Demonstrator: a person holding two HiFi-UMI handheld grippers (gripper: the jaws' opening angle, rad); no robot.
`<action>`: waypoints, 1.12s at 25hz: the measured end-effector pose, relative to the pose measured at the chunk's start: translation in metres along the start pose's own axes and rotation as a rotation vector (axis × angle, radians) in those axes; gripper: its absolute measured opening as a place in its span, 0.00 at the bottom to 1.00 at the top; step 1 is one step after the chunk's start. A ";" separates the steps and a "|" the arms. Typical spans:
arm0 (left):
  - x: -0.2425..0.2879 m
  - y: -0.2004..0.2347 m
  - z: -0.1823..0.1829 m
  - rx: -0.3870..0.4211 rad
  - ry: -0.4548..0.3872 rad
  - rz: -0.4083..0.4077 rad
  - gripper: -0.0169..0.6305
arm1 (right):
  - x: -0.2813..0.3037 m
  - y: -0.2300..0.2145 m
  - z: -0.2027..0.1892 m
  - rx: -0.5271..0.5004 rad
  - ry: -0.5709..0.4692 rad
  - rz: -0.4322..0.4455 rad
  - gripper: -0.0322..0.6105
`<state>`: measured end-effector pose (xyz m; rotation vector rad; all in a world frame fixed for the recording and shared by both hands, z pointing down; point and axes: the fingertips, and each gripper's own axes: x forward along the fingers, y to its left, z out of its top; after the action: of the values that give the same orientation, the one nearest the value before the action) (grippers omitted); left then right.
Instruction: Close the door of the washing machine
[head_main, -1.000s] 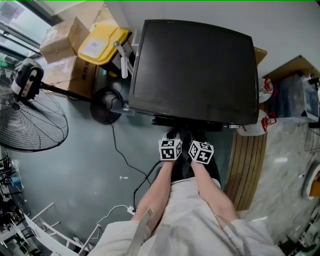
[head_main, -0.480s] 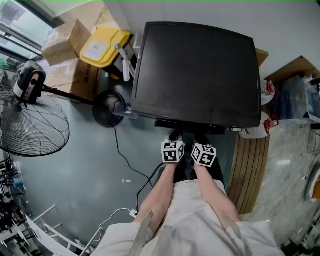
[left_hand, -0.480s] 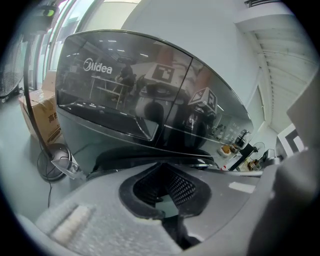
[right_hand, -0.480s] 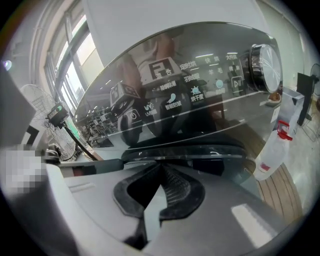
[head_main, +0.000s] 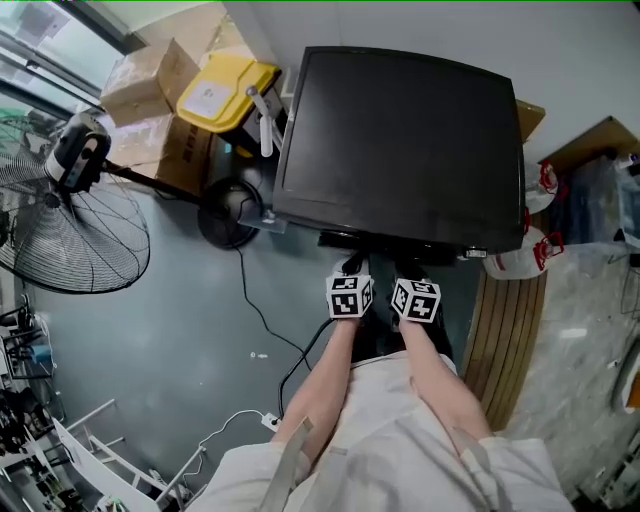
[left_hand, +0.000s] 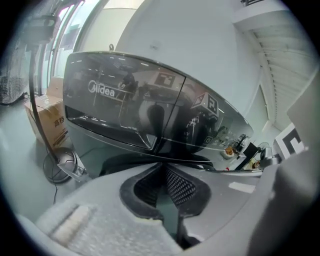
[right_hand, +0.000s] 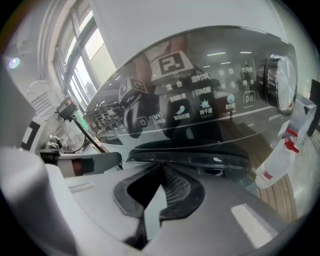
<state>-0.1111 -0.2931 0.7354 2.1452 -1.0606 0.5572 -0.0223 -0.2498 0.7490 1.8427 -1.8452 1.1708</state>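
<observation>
Your left claw (left_hand: 161, 172) and right claw (right_hand: 159, 172) are pinched shut and empty, just short of the dark curved washing-machine door (right_hand: 185, 152), seemingly to push it.

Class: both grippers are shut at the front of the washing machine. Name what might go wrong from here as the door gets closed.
1. The left gripper and right gripper sit close together at the washing machine. If both push at once, they might knock each other.
2. The glossy control panel lies just above the jaws. A jaw may slip on it or press a button.
3. A black cable lies on the floor near the person's legs and could snag.
</observation>
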 end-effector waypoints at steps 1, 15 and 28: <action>-0.006 -0.002 0.003 -0.005 -0.011 0.008 0.03 | -0.005 0.001 0.001 -0.023 0.004 0.012 0.05; -0.099 -0.060 0.030 0.030 -0.163 0.100 0.02 | -0.106 0.015 0.024 -0.255 -0.034 0.258 0.05; -0.178 -0.121 0.007 0.063 -0.268 0.141 0.02 | -0.200 0.009 0.022 -0.299 -0.111 0.374 0.05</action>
<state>-0.1148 -0.1507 0.5736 2.2567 -1.3643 0.3777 0.0057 -0.1264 0.5927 1.4664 -2.3527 0.8467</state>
